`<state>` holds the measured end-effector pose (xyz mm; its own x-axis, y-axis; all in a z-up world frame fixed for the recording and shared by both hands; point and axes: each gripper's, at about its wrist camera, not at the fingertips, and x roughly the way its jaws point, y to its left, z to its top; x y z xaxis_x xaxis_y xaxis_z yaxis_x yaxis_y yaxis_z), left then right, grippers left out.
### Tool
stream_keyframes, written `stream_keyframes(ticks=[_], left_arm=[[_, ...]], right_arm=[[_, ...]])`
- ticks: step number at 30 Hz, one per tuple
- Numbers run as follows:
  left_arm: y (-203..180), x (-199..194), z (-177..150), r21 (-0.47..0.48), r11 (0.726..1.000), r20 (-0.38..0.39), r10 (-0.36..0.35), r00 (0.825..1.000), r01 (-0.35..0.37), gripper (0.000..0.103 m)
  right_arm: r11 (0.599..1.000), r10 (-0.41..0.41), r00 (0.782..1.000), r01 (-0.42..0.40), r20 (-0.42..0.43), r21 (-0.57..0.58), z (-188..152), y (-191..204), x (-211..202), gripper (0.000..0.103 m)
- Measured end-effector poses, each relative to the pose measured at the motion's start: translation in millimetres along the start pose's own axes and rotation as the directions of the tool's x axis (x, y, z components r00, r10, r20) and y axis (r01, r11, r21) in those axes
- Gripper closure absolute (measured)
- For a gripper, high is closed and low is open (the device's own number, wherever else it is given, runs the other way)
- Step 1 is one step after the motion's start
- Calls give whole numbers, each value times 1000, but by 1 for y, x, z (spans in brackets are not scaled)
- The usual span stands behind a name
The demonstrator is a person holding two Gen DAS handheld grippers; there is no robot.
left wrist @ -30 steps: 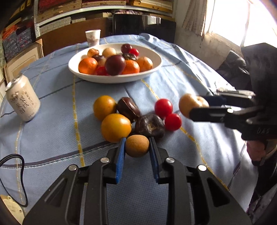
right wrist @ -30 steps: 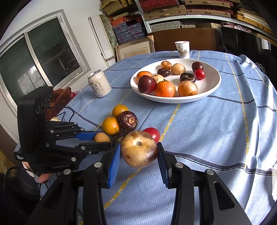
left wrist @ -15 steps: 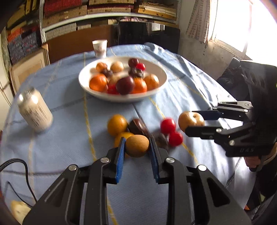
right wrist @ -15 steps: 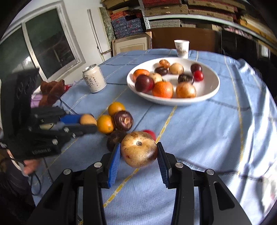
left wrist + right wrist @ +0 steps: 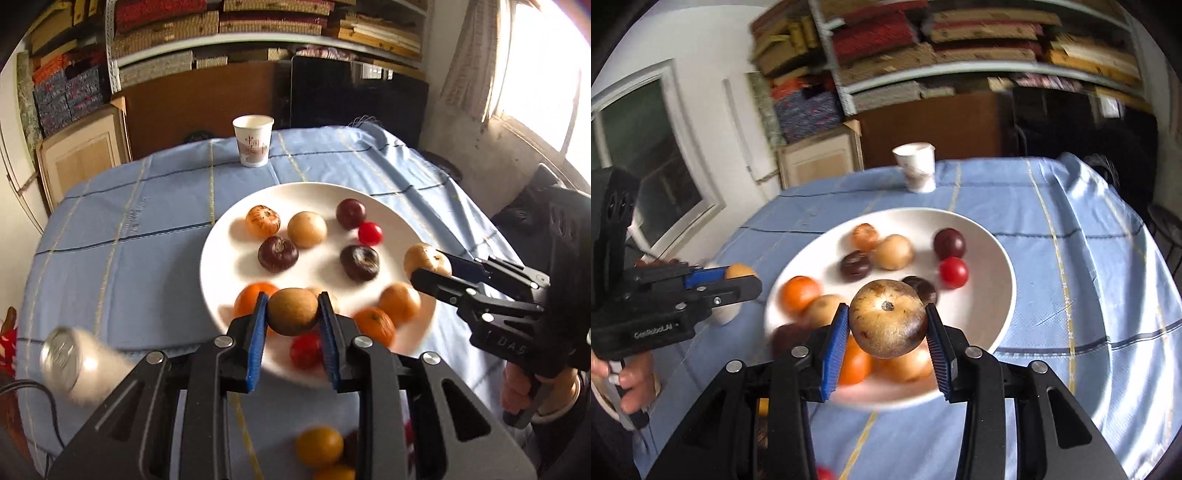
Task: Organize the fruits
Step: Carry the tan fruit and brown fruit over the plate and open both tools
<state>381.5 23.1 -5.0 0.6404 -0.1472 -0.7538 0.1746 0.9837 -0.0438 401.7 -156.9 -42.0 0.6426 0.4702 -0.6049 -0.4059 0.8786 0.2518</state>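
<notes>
My left gripper (image 5: 292,313) is shut on a small brown fruit (image 5: 292,311) and holds it above the near rim of the white bowl (image 5: 221,240). My right gripper (image 5: 886,325) is shut on a larger tan round fruit (image 5: 888,323) above the bowl's (image 5: 997,258) near side. The bowl holds several fruits: oranges, dark plums, red tomatoes, tan fruits. In the left wrist view the right gripper (image 5: 430,267) hangs over the bowl's right rim. In the right wrist view the left gripper (image 5: 744,278) is at the bowl's left edge.
A paper cup (image 5: 253,140) stands behind the bowl on the blue cloth. A drink can (image 5: 72,360) stands at the near left, blurred. A few loose fruits (image 5: 319,446) lie on the cloth below my left gripper. Shelves and a cabinet stand behind the table.
Both grippers have risen and moved forward with their fruits, from over the loose fruit pile to over the bowl. The bowl now fills the middle of both views.
</notes>
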Motion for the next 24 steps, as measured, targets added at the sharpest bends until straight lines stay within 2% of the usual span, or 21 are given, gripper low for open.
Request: stream_keyframes(ticks=[5, 6, 8, 10, 11, 12, 16, 18, 20, 24], left_arm=[[3, 27, 21, -24, 1000, -5, 1, 1000, -1, 77], [3, 32, 24, -26, 1000, -5, 5, 1000, -5, 77], [4, 41, 30, -35, 999, -13, 7, 1000, -7, 77], [4, 44, 33, -43, 999, -13, 21, 1000, -22, 62], [4, 42, 34, -47, 998, -4, 30, 1000, -30, 42], [4, 36, 33, -52, 998, 20, 40, 999, -39, 34], [1, 10, 22, -33, 998, 59, 58, 997, -56, 30], [2, -7, 9, -31, 996, 88, 82, 993, -80, 14], [2, -23, -9, -36, 992, 110, 128, 986, -124, 12], [7, -48, -53, -75, 990, 130, 132, 983, -123, 11]], right_arm=[[1000, 4, 1000, -4, -1, 5, 8, -6, 23, 60], [1000, 5, 1000, -5, 0, 7, 10, -7, 24, 55], [1000, 4, 1000, -4, 26, 1, 13, -7, 22, 53], [1000, 1, 999, -1, 39, -5, 15, -7, 16, 53], [1000, 8, 999, -7, 48, -6, 14, -7, 10, 53], [1000, 18, 998, -17, 57, -10, 13, -6, 3, 53], [997, 63, 995, -59, 76, -50, 7, 5, -27, 52], [994, 75, 995, -69, 69, -81, -2, 15, -40, 52], [990, 90, 995, -84, 49, -112, -14, 25, -51, 52], [977, 118, 993, -115, 6, -179, -42, 45, -63, 52]])
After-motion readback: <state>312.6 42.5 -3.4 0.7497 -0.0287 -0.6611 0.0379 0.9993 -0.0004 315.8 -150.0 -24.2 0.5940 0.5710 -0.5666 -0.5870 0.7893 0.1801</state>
